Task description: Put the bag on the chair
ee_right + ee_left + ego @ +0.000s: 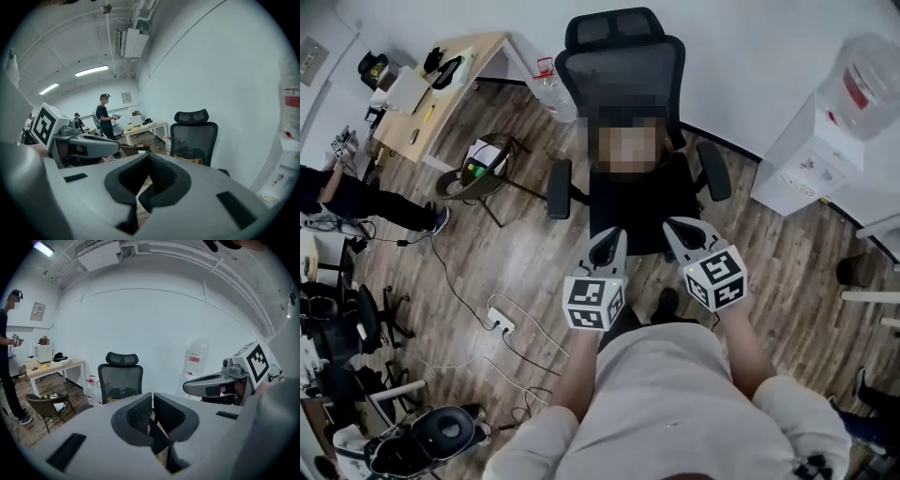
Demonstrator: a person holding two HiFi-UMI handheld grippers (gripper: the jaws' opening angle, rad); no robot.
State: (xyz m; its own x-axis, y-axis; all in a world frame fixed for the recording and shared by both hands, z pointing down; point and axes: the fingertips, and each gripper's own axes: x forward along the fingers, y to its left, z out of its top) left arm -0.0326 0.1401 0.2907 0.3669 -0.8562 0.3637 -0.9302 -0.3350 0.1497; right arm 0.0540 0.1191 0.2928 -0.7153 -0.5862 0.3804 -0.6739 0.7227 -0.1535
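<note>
"bag (187, 153) looks parked already. see that dark lump with the tan bit, sitting on the seat against the mesh back of the chair (623, 70)?"

"i see it, though it's hard to make out its edges from where we stand. what are the hands doing?"

"nothing's in them. left claw (153, 398) has its pads pressed together with only floor showing beneath, and right claw (149, 159) is the same, pressed together and bare. both are held side by side in front of the person, short of the seat and apart from the bag."

"so the setting-down part is over?"

"that's my guess. this looks like the letting-go end of the job, not the carrying."

"anything left to do?"

"probably just check that it sits firm. if it slumps toward the front edge, one claw would have to spread, reach in over the seat and nudge it back against the backrest. otherwise, pull both arms clear and leave the chair alone so it doesn't roll."
</note>
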